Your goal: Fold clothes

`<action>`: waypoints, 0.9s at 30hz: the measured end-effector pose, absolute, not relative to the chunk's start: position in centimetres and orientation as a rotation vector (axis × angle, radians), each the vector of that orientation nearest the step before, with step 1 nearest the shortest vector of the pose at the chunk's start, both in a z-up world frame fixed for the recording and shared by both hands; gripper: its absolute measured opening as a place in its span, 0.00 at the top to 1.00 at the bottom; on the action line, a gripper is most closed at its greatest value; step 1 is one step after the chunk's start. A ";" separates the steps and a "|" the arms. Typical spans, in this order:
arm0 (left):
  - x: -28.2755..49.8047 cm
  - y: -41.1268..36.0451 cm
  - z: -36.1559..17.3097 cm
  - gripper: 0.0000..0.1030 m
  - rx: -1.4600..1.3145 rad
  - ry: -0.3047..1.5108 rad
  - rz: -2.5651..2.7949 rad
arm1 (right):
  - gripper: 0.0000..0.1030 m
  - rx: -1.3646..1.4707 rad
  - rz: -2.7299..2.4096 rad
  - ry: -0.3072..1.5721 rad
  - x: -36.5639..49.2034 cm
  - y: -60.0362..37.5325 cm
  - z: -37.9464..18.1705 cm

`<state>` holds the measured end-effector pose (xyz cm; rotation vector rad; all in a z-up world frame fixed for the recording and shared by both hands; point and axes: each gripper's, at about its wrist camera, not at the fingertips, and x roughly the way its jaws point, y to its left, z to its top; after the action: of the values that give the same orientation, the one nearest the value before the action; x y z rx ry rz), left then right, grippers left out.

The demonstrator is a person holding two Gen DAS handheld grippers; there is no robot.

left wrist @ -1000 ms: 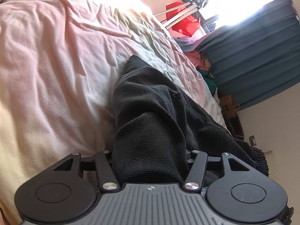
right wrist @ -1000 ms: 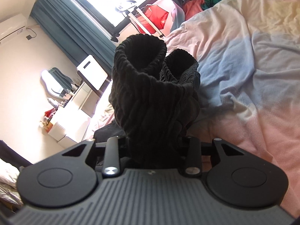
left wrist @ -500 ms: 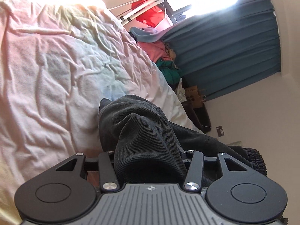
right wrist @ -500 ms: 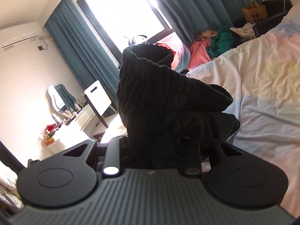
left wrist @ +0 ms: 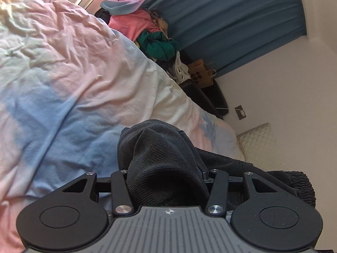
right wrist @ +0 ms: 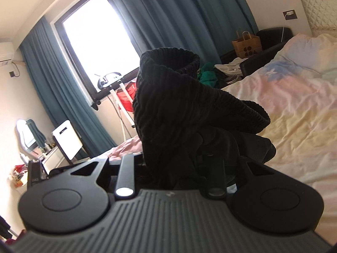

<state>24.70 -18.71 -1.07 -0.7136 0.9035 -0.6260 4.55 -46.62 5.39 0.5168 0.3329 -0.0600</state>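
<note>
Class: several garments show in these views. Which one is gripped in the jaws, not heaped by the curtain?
The black ribbed garment. It alone sits in both grippers' jaws over the bed; the pink top and green one lie piled by the curtain.

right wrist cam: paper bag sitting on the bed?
No. The brown paper bag stands beyond the bed, beside the teal curtain, not on the bedding.

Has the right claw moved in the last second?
Yes. The right claw, shut on the black garment, has swung upward: the window now sits level with it, less bed in view.
</note>
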 end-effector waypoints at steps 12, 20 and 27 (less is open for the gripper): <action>34.9 -33.2 -7.4 0.53 -0.538 0.788 -0.647 | 0.65 0.645 -0.147 0.353 15.9 -61.2 -3.8; 32.4 -32.5 -11.4 0.52 -0.402 0.840 -0.727 | 0.65 0.802 -0.165 0.417 12.7 -62.3 -11.3; 29.7 -31.8 -12.6 0.45 -0.311 0.868 -0.732 | 0.62 1.082 -0.199 0.416 8.6 -62.3 -18.8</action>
<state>29.66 -31.82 -12.63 -0.3108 0.8684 -0.7316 8.56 -62.30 -18.83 1.0821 0.4155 -0.1988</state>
